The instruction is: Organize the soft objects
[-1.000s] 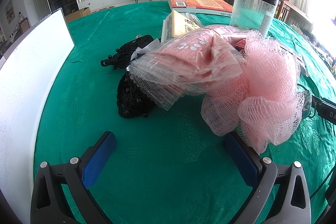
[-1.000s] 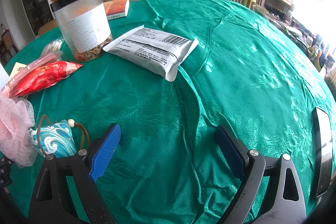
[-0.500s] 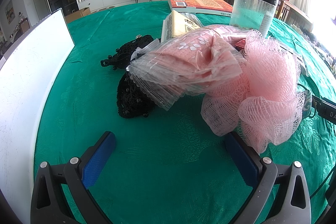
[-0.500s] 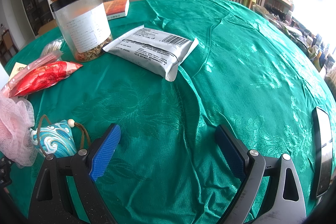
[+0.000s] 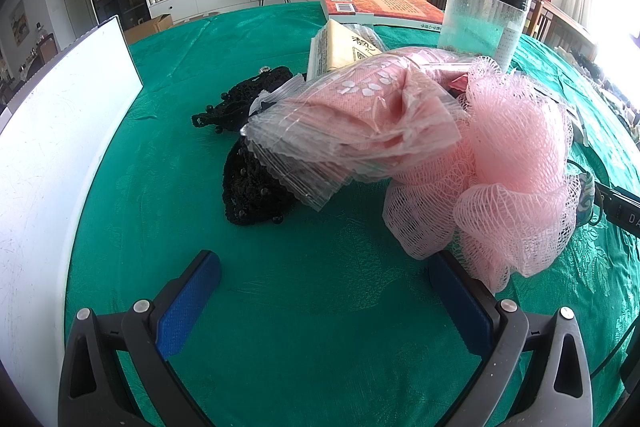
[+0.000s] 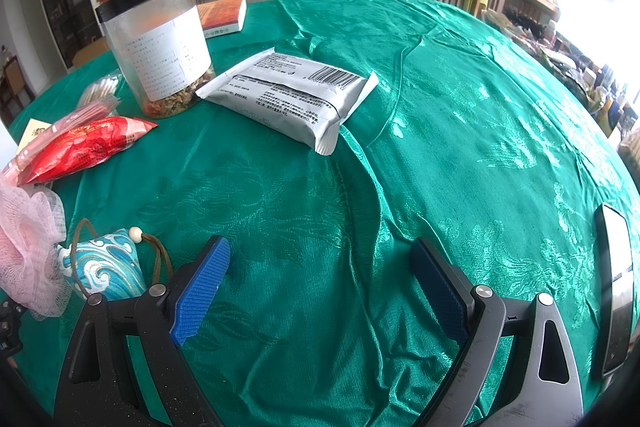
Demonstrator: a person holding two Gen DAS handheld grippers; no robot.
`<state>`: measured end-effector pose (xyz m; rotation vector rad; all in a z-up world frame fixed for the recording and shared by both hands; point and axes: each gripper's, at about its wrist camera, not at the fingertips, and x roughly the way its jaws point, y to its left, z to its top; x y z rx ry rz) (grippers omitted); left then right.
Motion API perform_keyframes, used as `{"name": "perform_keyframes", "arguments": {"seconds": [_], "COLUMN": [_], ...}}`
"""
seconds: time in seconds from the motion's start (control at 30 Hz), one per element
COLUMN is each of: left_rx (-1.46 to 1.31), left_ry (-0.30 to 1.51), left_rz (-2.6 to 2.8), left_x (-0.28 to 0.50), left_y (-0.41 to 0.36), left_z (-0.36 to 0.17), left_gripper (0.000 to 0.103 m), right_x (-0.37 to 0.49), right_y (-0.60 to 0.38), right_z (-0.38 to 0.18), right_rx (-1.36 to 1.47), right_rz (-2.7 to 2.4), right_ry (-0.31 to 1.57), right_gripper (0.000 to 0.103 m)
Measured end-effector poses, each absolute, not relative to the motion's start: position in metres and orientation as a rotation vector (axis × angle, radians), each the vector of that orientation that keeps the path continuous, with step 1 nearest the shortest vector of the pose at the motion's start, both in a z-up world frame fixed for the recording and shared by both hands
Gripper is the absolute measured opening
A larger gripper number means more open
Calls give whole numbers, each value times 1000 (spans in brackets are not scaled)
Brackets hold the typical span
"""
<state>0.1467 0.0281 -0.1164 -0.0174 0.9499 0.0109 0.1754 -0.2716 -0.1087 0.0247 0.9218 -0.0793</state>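
A pink mesh bath pouf (image 5: 516,171) lies on the green tablecloth, touching my left gripper's right finger. A clear zip bag holding pink cloth (image 5: 360,123) rests on the pouf and on a black beaded knit piece (image 5: 252,183). My left gripper (image 5: 324,267) stands open just in front of them, holding nothing. In the right wrist view the pouf (image 6: 24,243) shows at the left edge beside a blue wave-pattern pouch (image 6: 104,267). My right gripper (image 6: 320,259) is open over bare cloth.
A white board (image 5: 52,155) stands along the left. A plastic jar (image 6: 156,43), a grey-white packet (image 6: 292,95), a red snack bag (image 6: 84,147), a book (image 5: 380,7), a yellow pack (image 5: 340,47) and a phone (image 6: 616,291) lie on the table.
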Motion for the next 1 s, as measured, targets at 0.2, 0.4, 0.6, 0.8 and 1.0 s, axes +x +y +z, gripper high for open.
{"name": "perform_keyframes", "arguments": {"seconds": [0.2, 0.4, 0.6, 0.8, 1.0], "left_rx": [-17, -18, -8, 45, -75], "left_ry": [950, 950, 956, 998, 966], "left_rz": [11, 11, -5, -122, -172], "left_x": [147, 147, 143, 105, 77], "left_y": [28, 28, 28, 37, 67], "left_z": [-116, -116, -116, -114, -93], "left_gripper": [103, 103, 103, 103, 103], "right_x": [175, 176, 176, 176, 177], "right_y": [-272, -272, -272, -272, -280], "right_z": [-109, -109, -109, -109, -104], "right_rx": [25, 25, 25, 25, 78], "right_rz": [-79, -79, -79, -79, -7], "right_ry": [922, 922, 922, 922, 930], "right_gripper": [93, 93, 93, 93, 94]}}
